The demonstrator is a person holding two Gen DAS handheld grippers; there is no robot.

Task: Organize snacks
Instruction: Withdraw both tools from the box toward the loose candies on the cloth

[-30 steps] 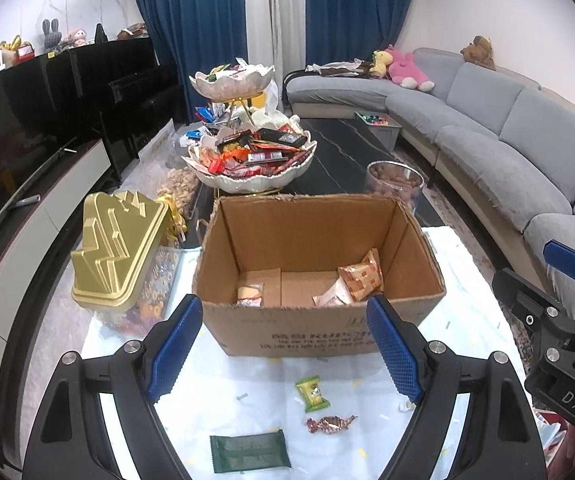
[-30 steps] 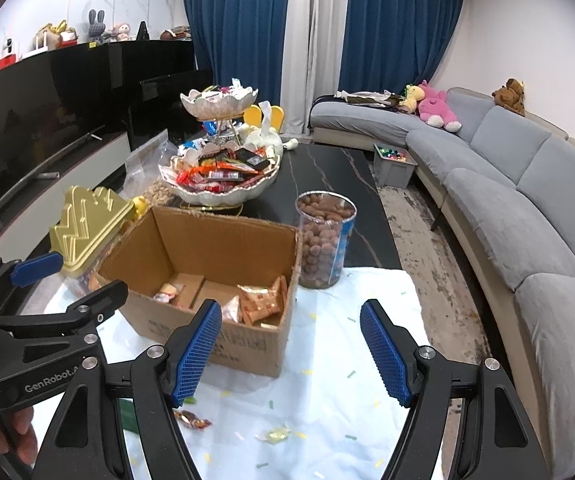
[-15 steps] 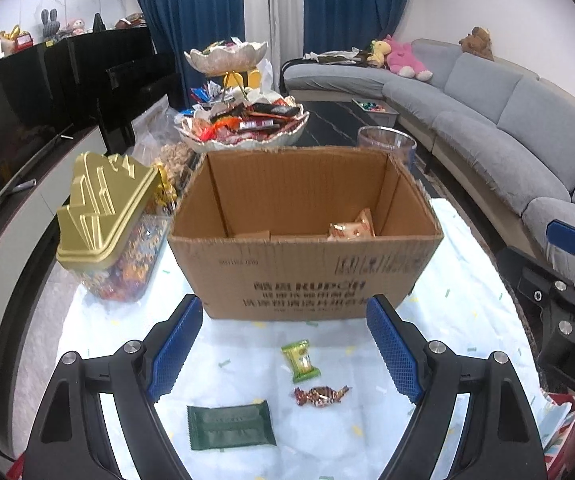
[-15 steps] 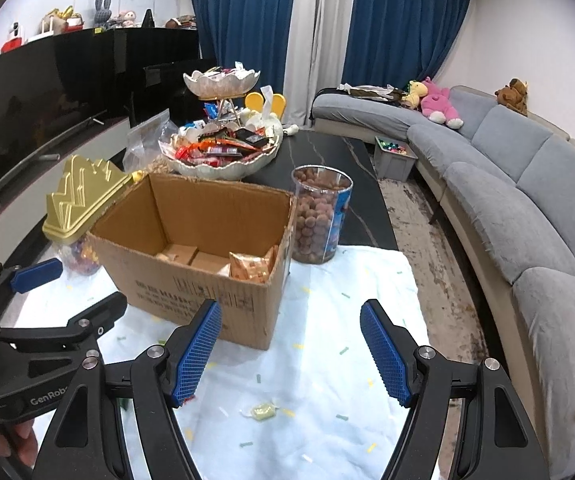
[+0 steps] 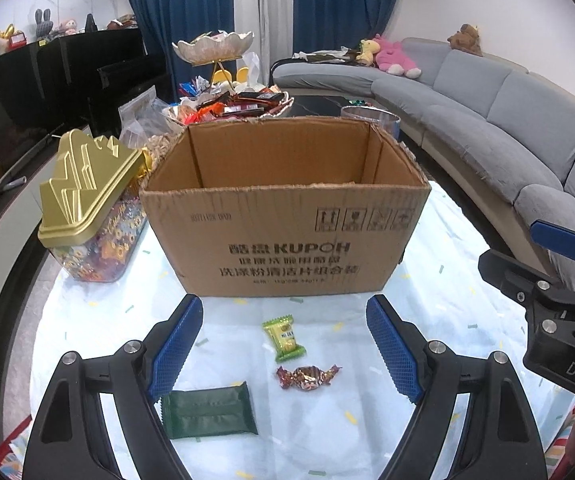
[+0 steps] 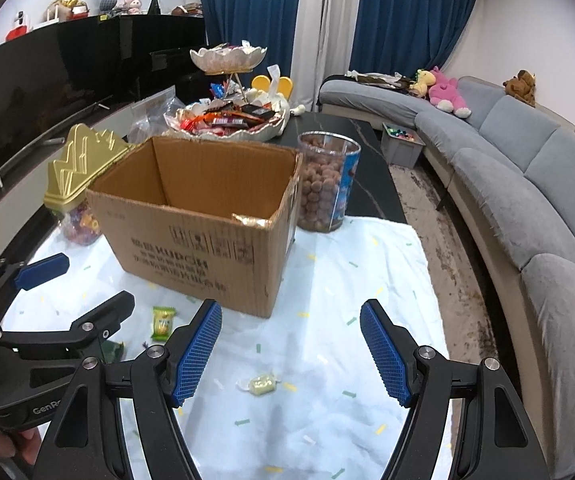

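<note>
An open cardboard box (image 5: 287, 216) stands on the white cloth; it also shows in the right wrist view (image 6: 195, 216) with a snack packet inside. My left gripper (image 5: 285, 350) is open and empty, low over a green candy (image 5: 283, 338), a brown-wrapped candy (image 5: 307, 376) and a dark green packet (image 5: 209, 410). My right gripper (image 6: 291, 354) is open and empty above a pale yellow candy (image 6: 261, 384). The green candy (image 6: 163, 322) lies to its left.
A gold-lidded candy jar (image 5: 87, 208) stands left of the box. A clear jar of brown balls (image 6: 325, 182) stands behind the box's right corner. A tiered snack bowl (image 6: 227, 120) sits further back. A grey sofa (image 6: 527, 184) runs along the right.
Both grippers have dropped lower and pulled back toward the cloth in front of the box. The box's inside is now mostly hidden; loose candies show larger. Both stay open.
</note>
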